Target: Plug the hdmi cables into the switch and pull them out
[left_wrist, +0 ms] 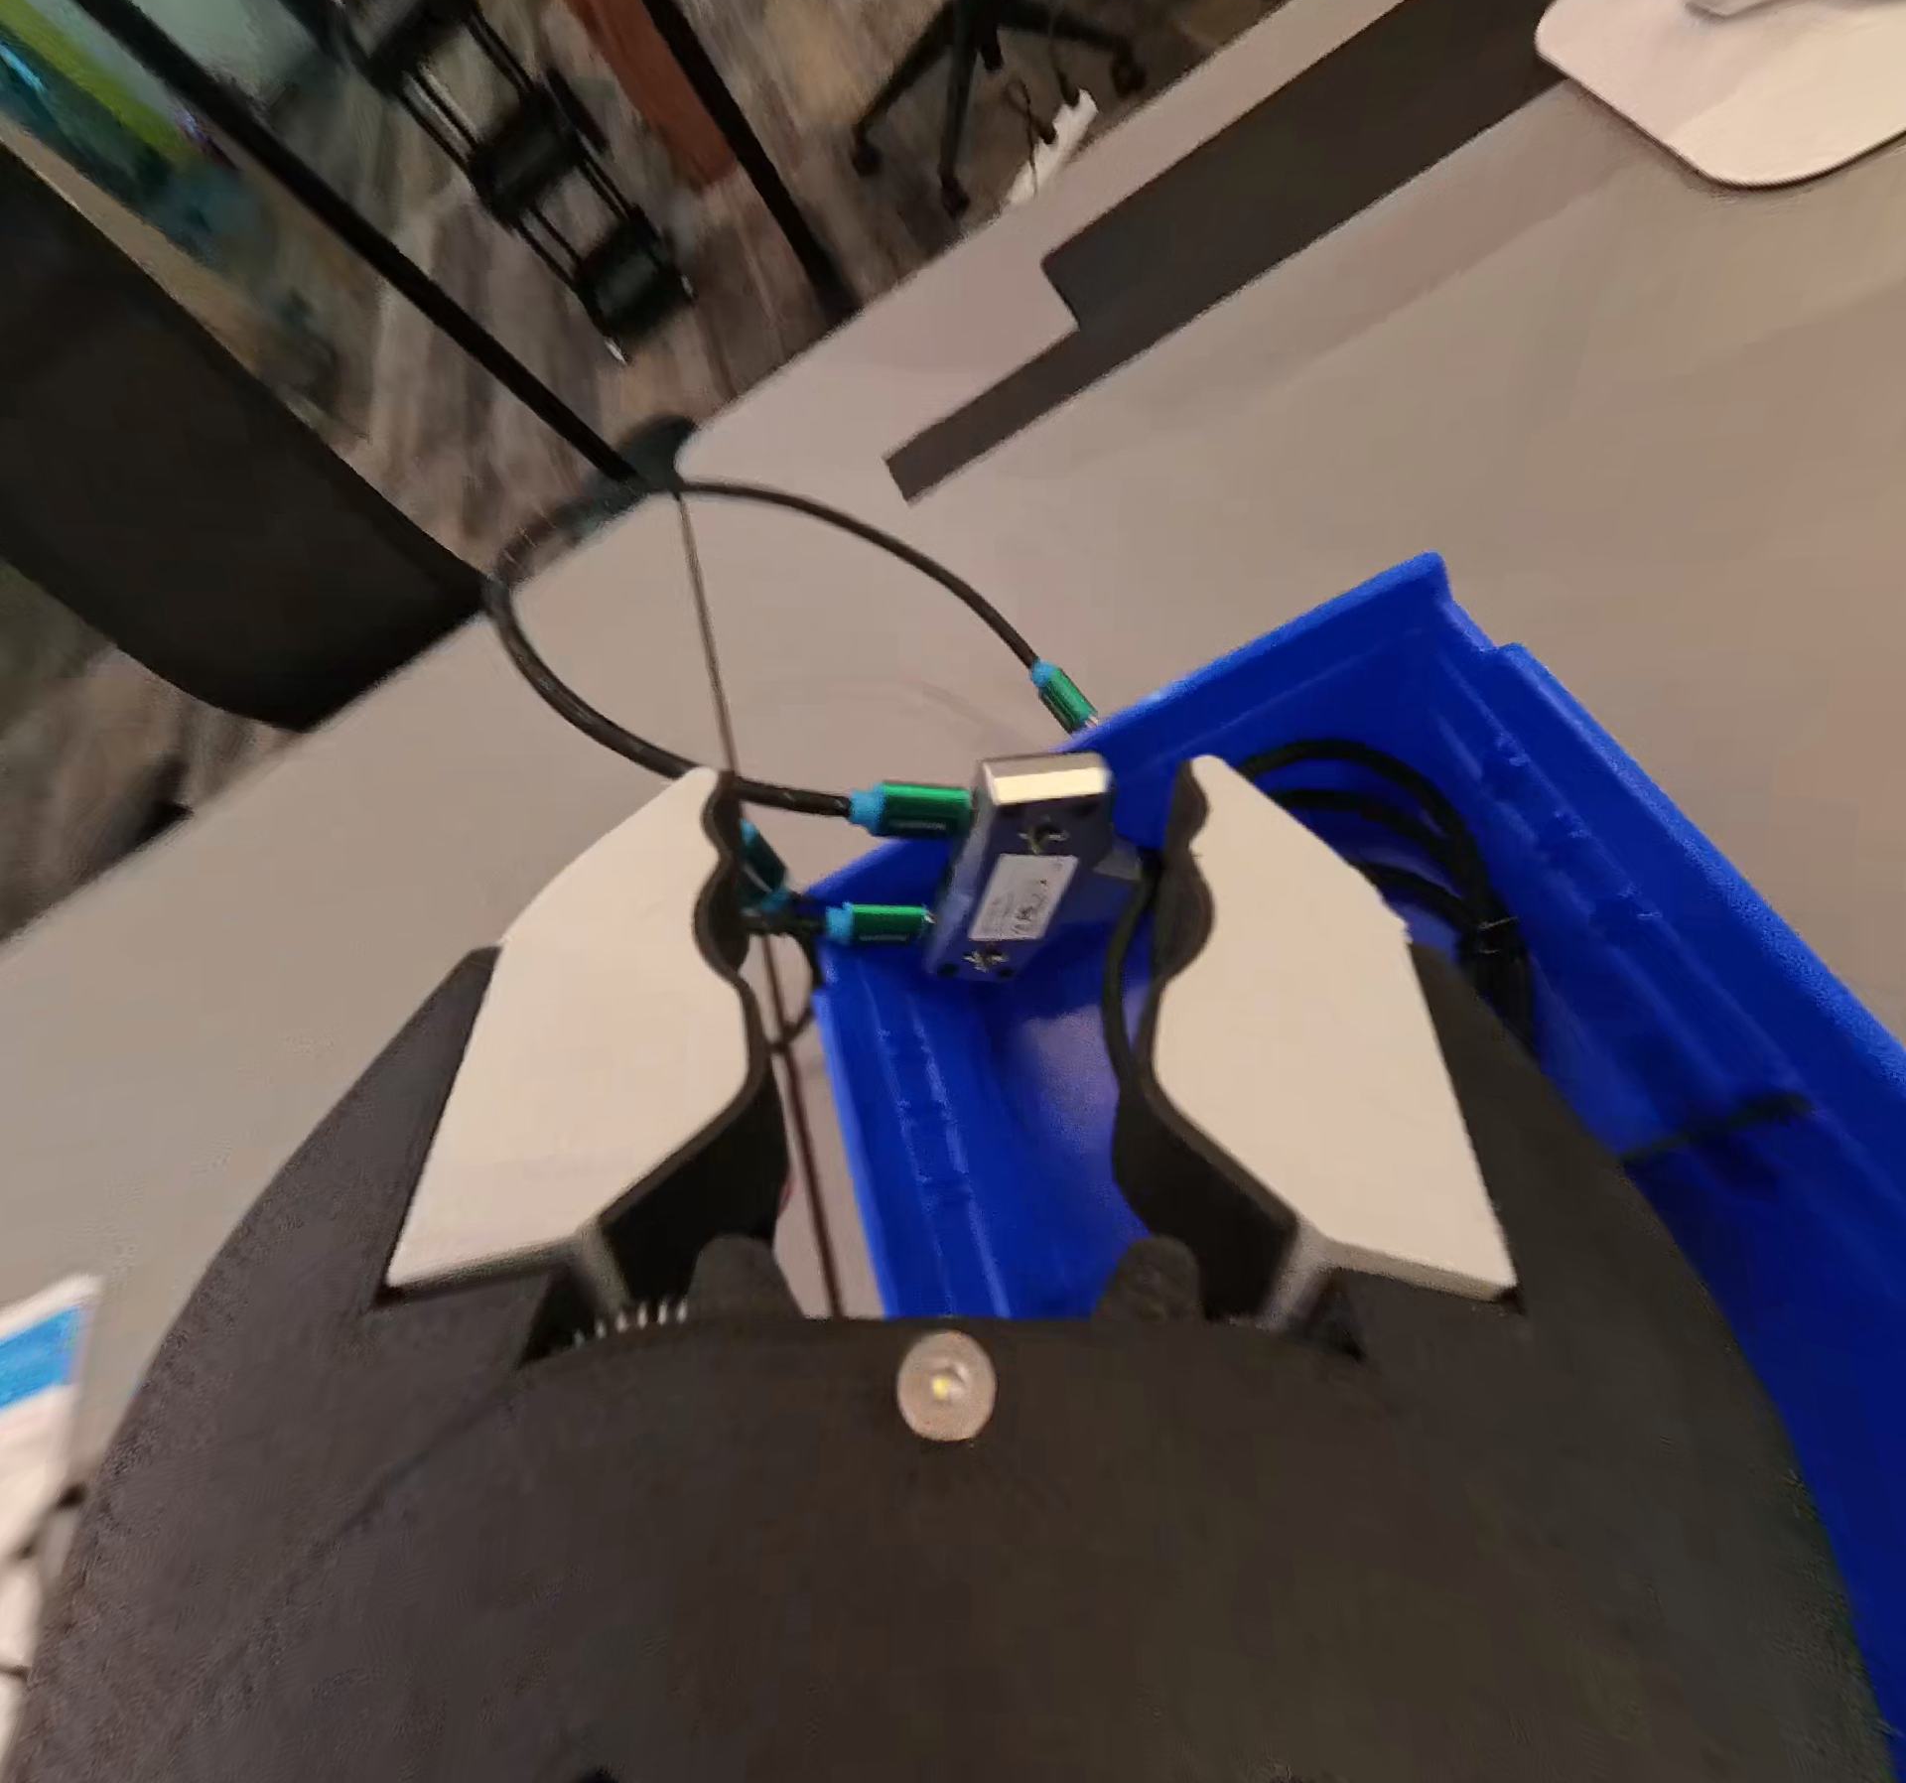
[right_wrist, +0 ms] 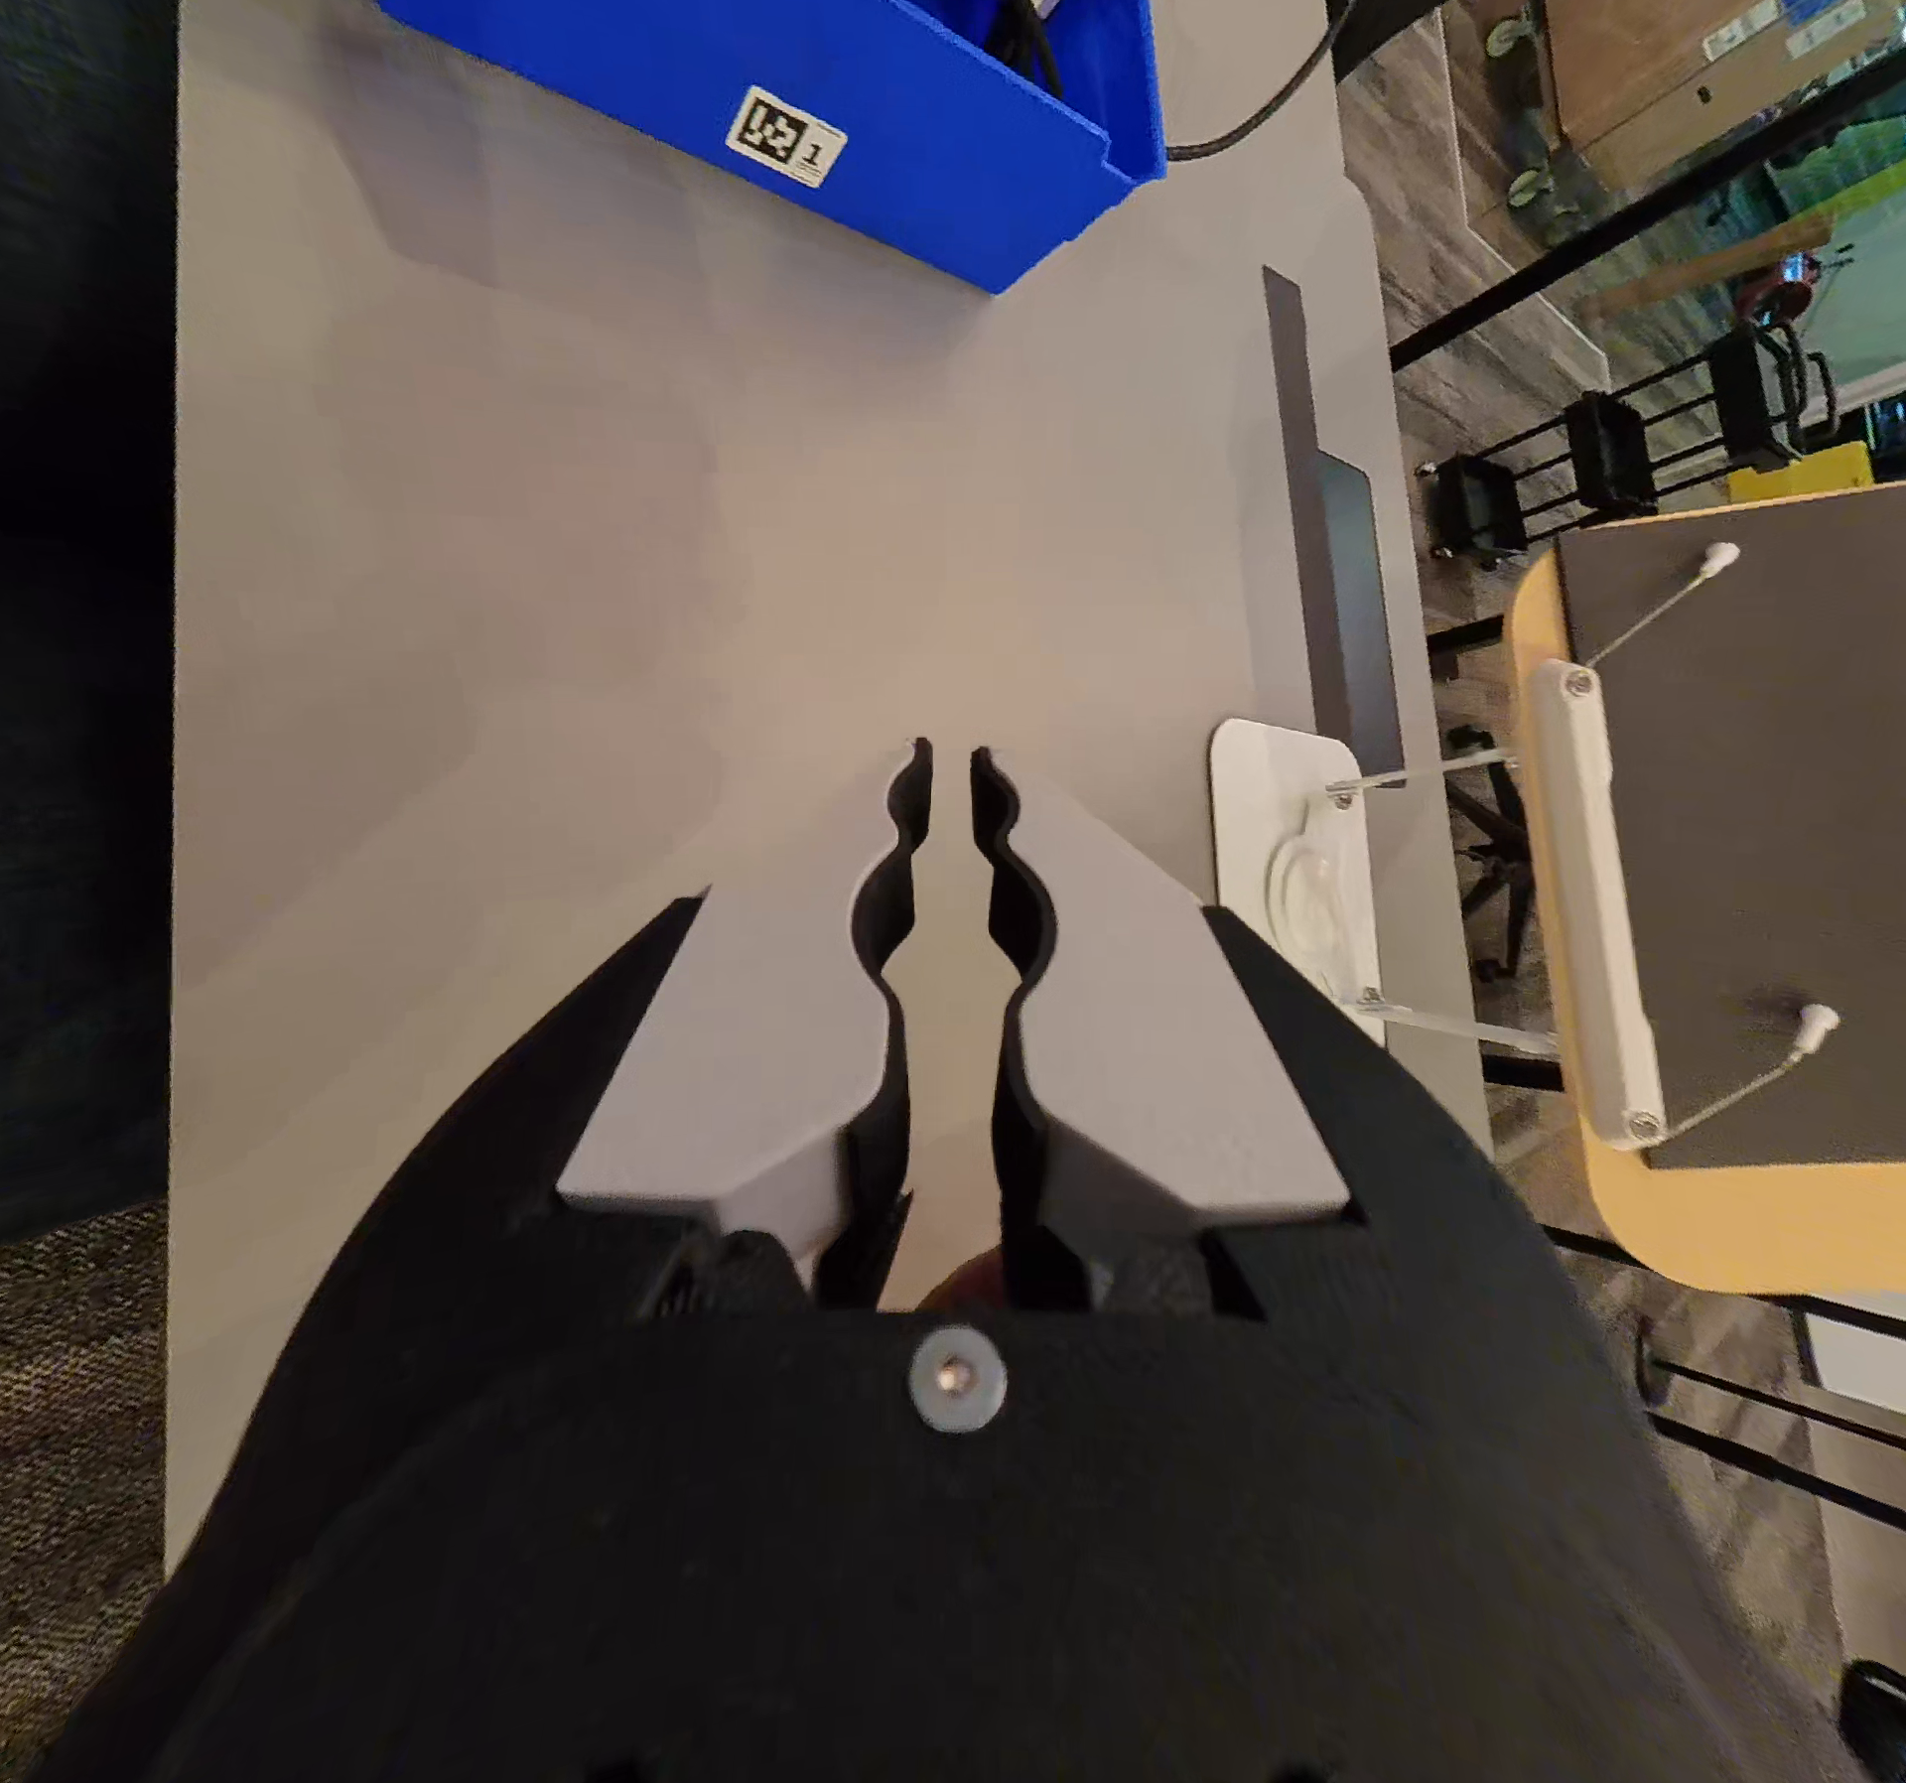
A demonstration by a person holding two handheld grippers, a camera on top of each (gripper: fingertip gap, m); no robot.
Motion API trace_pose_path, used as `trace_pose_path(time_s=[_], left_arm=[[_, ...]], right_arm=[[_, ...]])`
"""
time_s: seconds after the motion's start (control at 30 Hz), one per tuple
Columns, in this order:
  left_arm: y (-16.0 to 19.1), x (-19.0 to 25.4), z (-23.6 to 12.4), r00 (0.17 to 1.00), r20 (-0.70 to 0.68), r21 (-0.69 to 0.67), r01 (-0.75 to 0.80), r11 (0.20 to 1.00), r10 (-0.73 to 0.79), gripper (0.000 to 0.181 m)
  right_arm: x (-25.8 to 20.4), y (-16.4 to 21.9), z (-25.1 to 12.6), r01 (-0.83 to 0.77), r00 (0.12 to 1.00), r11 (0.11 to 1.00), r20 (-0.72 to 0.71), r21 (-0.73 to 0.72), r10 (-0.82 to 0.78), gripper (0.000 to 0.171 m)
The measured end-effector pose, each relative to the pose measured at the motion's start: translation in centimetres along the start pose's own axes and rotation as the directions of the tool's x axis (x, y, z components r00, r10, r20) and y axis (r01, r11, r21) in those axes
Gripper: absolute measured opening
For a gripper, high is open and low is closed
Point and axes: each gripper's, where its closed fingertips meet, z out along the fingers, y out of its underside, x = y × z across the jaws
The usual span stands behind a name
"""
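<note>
Switch (left_wrist: 1031, 867), a small grey box, sits tilted at the near end of the blue bin (left_wrist: 1496, 908), mid-frame in the left wrist view, with two green-ended cables (left_wrist: 913, 810) plugged into its left side. Left gripper (left_wrist: 954, 805) is spread wide around it. Right gripper (right_wrist: 951, 754), nearly closed and empty, hovers over the grey table (right_wrist: 619, 547).
</note>
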Motion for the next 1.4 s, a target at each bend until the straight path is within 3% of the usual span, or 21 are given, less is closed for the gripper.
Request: trace_pose_path(time_s=[0.03, 0.17, 0.33, 0.43, 0.53, 0.77, 0.97, 1.4], left_arm=[[0.9, 0.4, 0.7, 0.998, -0.047, -0.04, 0.042, 0.998, -0.044, 0.085], [3.6, 1.2, 2.8, 0.993, -0.112, -0.145, 0.023, 0.989, -0.039, 0.096], [5.5, 0.8, 5.0, 0.994, -0.067, -0.227, -0.098, 0.969, 0.085, 0.096], [6.0, 2.4, 6.0, 0.99, -0.107, -0.242, -0.112, 0.964, 0.088, 0.099], [6.7, 2.3, 6.8, 0.998, -0.055, -0.303, -0.048, 0.952, 0.033, 0.101], [6.8, 1.6, 8.9, 0.989, 0.06, -0.255, 0.144, 0.956, -0.133, 0.099], [7.2, 0.6, 9.9, 0.986, 0.133, -0.26, 0.137, 0.956, -0.105, 0.087], [5.4, -0.1, 8.8, 0.981, 0.164, -0.133, 0.128, 0.983, -0.106, 0.085]], right_arm=[[-0.3, -0.1, 0.1, -0.006, 1.0, 1.0, 0.006, 0.01, 0.006, 0.004], [-1.2, -0.3, 0.5, -0.015, 1.0, 0.999, 0.02, 0.038, 0.014, 0.005], [-1.6, -0.3, 0.6, -0.038, 0.999, 0.997, 0.023, 0.071, 0.036, 0.005], [-1.9, -0.3, 0.7, -0.043, 0.999, 0.996, 0.026, 0.08, 0.041, 0.005], [-2.2, -0.2, 0.9, -0.041, 0.999, 0.996, 0.026, 0.077, 0.039, 0.006], [-2.5, -0.4, 0.9, -0.051, 0.998, 0.993, 0.03, 0.106, 0.048, 0.006], [-2.8, -0.3, 1.0, -0.052, 0.998, 0.992, 0.032, 0.115, 0.049, 0.006], [-3.1, 0.4, 0.9, -0.061, 0.998, 0.992, 0.032, 0.113, 0.058, 0.006]])
